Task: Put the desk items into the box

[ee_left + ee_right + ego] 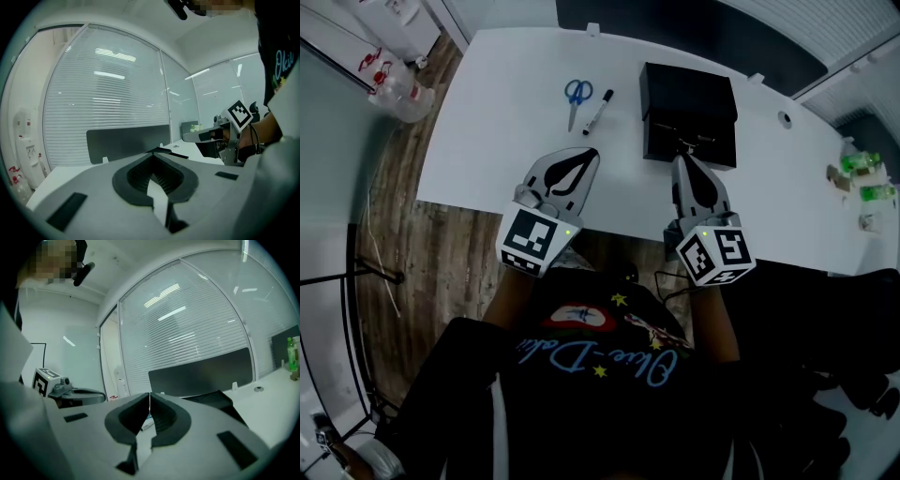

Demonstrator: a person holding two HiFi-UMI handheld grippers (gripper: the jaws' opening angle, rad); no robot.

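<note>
The left gripper (589, 153) is held low over the near edge of the white desk (478, 141). Its jaws are closed tip to tip with nothing between them, which suits an approach rather than a grasp. It points toward the two loose items lying ahead of it: the blue-handled scissors (577, 99) lie flat, and the black marker (598, 112) lies just beside them on their right, apart from them. Both are outside the box, so neither has been packed yet. The black box (689, 103) sits to the right of the marker, near the far edge of the desk, within reach of either hand. A small thing at its near edge is too small to identify. The right gripper (682, 159) is held just in front of the box, also closed and empty, probably to steady the box or wait there while the left side picks up an item. In my judgement, the left jaws must open before they can take the scissors or the marker.
</note>
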